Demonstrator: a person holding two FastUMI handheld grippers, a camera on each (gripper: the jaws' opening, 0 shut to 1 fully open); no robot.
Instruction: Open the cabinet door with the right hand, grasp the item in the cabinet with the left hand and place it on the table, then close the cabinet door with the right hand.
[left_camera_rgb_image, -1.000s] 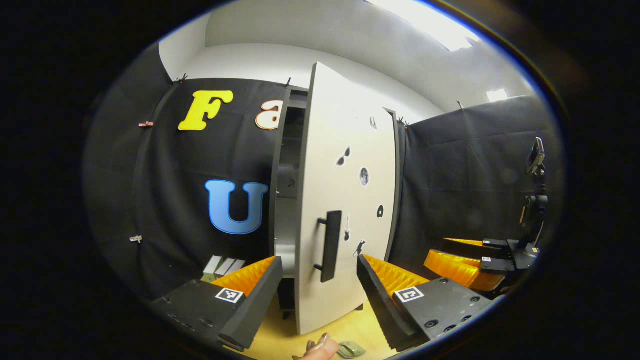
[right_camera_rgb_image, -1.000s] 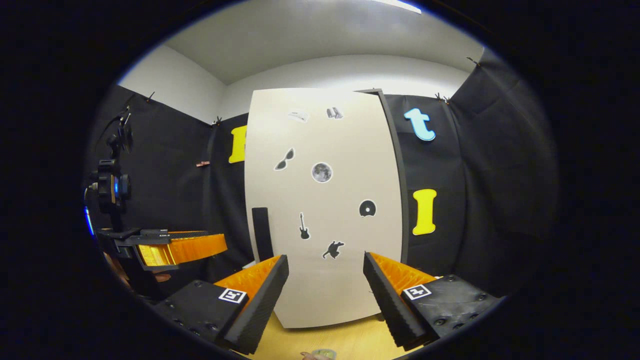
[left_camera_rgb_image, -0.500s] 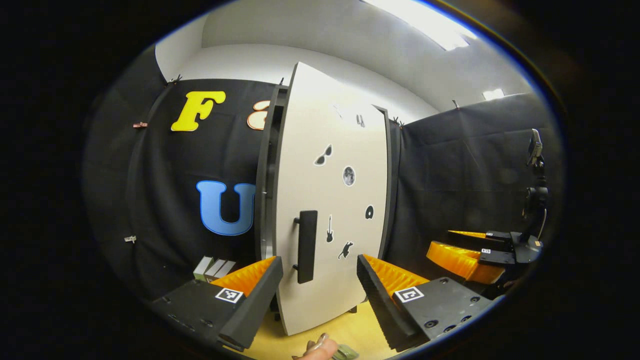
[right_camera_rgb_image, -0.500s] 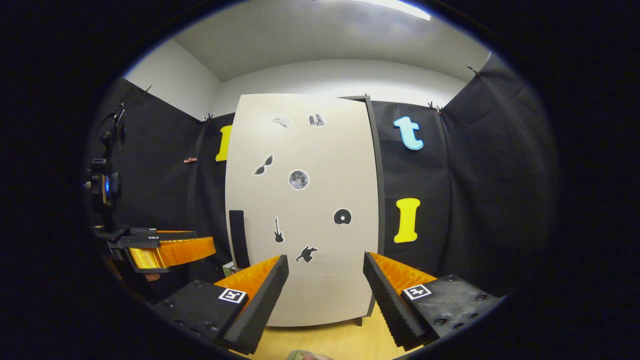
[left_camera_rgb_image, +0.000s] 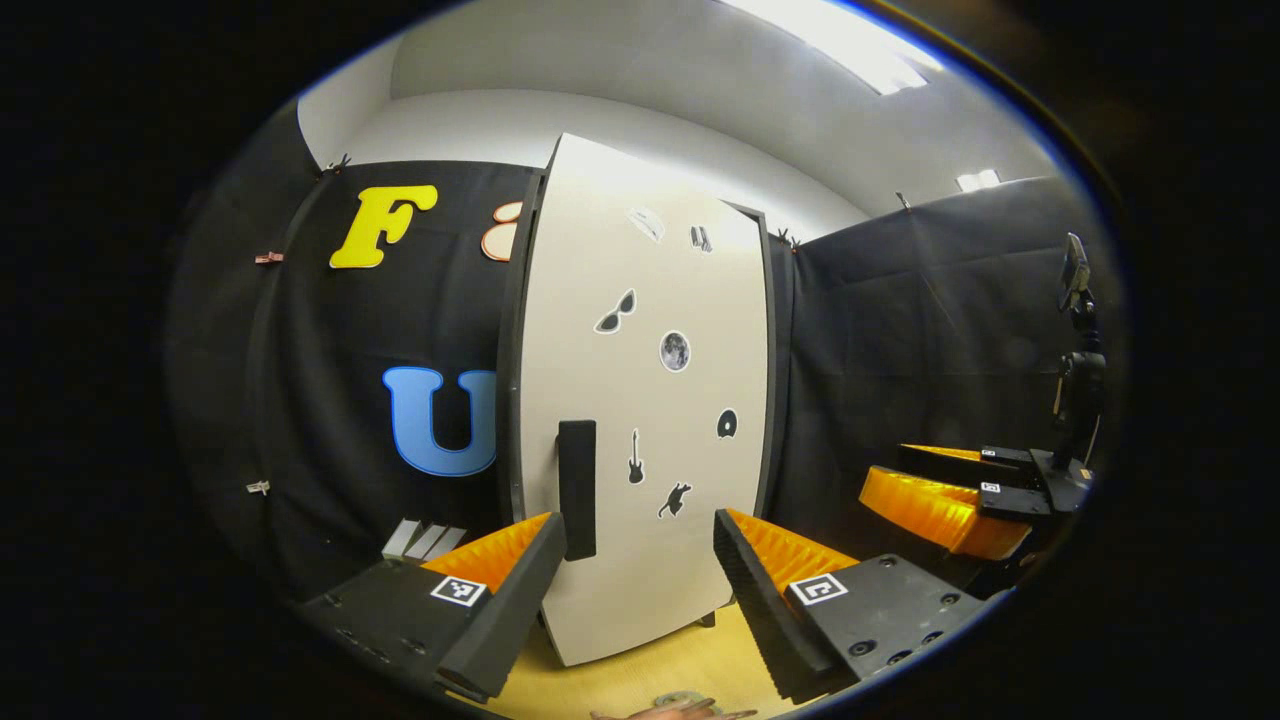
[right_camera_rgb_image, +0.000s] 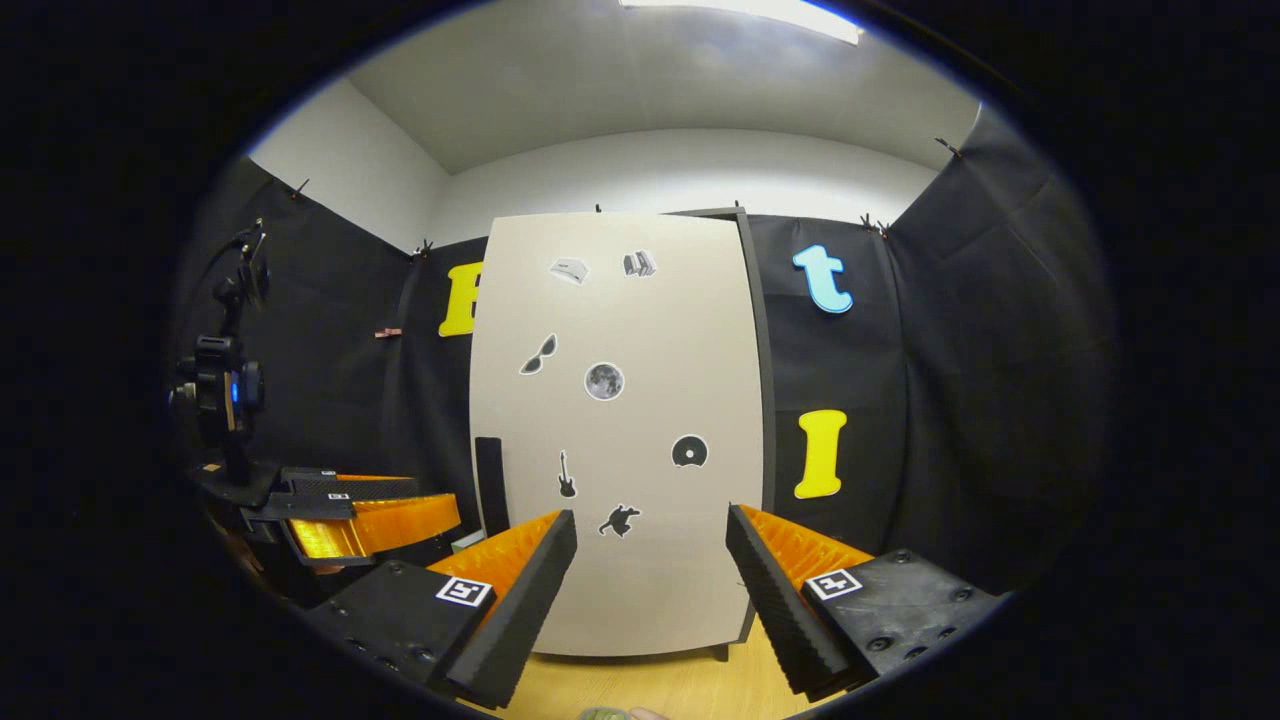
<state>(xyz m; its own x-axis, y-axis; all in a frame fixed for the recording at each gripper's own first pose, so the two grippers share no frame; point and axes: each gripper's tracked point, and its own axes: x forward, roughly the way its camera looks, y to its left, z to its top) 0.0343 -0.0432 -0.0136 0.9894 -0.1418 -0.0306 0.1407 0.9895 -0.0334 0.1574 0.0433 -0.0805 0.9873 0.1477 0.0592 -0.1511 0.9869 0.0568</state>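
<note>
1. The cabinet door (right_camera_rgb_image: 615, 430) sits flush, or very nearly so, against the cabinet frame (right_camera_rgb_image: 762, 400), handle (left_camera_rgb_image: 577, 488) at its left edge. I judge the closing step done or all but done.
2. The right gripper (right_camera_rgb_image: 650, 580) faces the door square on, fingers spread wide, grasping nothing, clear of the panel.
3. The left gripper (left_camera_rgb_image: 640, 585) hangs back in front of the handle, fingers released and empty too.
4. The cabinet's inside is hidden behind the door, so I cannot tell its contents.
5. A small greenish item (left_camera_rgb_image: 682, 700), probably the one taken out, lies on the wooden table (left_camera_rgb_image: 640, 675) at the near edge, beside a hand (left_camera_rgb_image: 665, 712).
</note>
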